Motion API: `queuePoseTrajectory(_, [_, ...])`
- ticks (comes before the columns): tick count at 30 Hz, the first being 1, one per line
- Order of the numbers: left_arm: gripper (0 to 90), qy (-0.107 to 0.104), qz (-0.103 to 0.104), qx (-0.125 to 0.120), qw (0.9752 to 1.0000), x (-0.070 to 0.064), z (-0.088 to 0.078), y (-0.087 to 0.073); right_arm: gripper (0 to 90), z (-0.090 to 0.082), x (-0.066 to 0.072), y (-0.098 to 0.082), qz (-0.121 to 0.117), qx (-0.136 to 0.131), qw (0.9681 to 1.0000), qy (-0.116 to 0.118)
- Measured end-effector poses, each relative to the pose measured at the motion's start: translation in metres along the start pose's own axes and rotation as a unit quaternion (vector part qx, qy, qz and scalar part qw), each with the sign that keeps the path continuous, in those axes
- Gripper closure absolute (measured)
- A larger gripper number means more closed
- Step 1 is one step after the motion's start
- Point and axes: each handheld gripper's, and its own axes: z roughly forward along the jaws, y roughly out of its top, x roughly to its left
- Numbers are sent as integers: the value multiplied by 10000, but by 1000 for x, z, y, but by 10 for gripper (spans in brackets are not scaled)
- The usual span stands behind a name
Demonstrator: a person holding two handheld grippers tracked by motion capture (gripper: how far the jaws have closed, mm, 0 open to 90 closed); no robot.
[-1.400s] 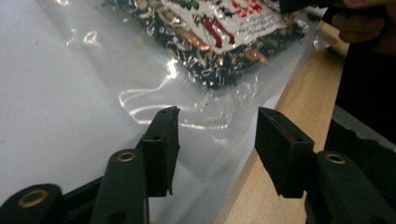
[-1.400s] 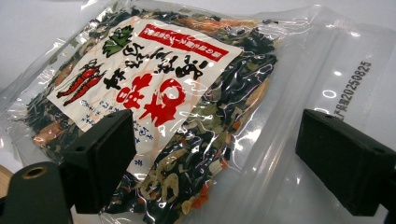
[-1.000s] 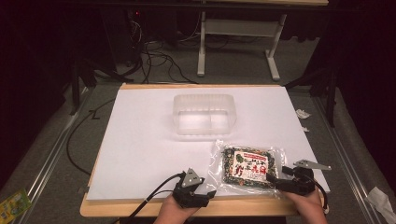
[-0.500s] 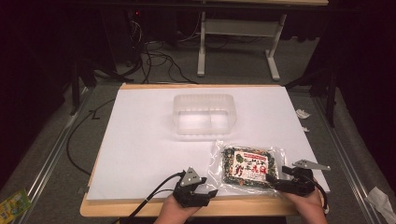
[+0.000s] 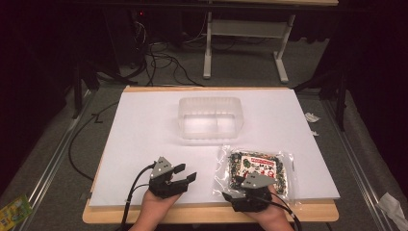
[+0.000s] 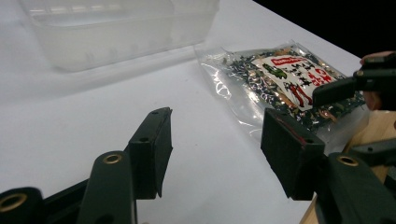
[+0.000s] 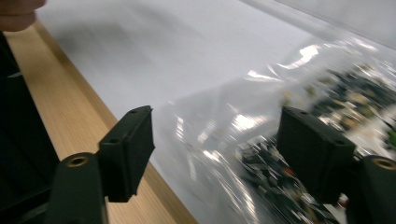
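Both hands have shifted since the earlier frame: our left gripper (image 5: 185,174) has come up onto the white sheet (image 5: 144,130) and the right gripper (image 5: 231,195) has slid leftward to the near left corner of the snack bag (image 5: 254,167). Both sets of jaws have just been closing, yet stand spread with nothing pinched. The bag lies flat in front of the clear tub (image 5: 210,118). We should bring each gripper level onto the bag's clear edge and pinch only film.

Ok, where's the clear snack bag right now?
In the high view the snack bag lies flat at the near right of the white sheet, just nearer than the clear tub, with the right claw over its near edge.
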Motion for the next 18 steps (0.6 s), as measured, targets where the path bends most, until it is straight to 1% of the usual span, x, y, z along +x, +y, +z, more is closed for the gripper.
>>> queuePoseTrajectory(2, [435,2,-27,7,10000,2,-1,0,341,8,7,5,-108,-13,9999,44])
queuePoseTrajectory(3, [436,-5,-33,17,10000,2,-2,1,361,12,10,7,-144,24,9999,61])
queuePoseTrajectory(5, [434,-30,-47,20,10000,2,-2,1,389,21,15,9,-316,130,9994,69])
queuePoseTrajectory(6, [434,-40,-51,10,10000,2,-2,0,396,28,19,9,-415,214,9989,103])
queuePoseTrajectory(8, [433,-61,-52,21,10000,1,-1,0,396,31,21,9,-446,237,9987,71])
queuePoseTrajectory(9, [433,-75,-44,39,10000,1,0,0,398,33,23,9,-522,283,9982,58])
queuePoseTrajectory(11, [431,-100,-55,59,9999,0,1,0,420,39,27,7,-748,468,9961,-82])
queuePoseTrajectory(12, [431,-100,-55,59,9999,0,1,0,420,39,27,7,-748,468,9961,-82])
queuePoseTrajectory(13, [431,-107,-50,75,9999,0,1,0,433,41,28,6,-811,487,9953,-213])
queuePoseTrajectory(14, [430,-112,-62,71,9999,0,1,0,486,40,28,6,-880,470,9945,-327])
queuePoseTrajectory(15, [430,-120,-58,77,9999,0,1,0,486,40,28,6,-880,470,9945,-327])
queuePoseTrajectory(16, [429,-124,-62,77,9999,0,1,0,526,38,26,7,-813,439,9950,-369])
queuePoseTrajectory(17, [429,-131,-69,82,9999,0,1,0,526,38,26,7,-813,439,9950,-369])
queuePoseTrajectory(18, [428,-136,-73,86,9998,0,1,0,541,37,25,7,-848,456,9944,-429])
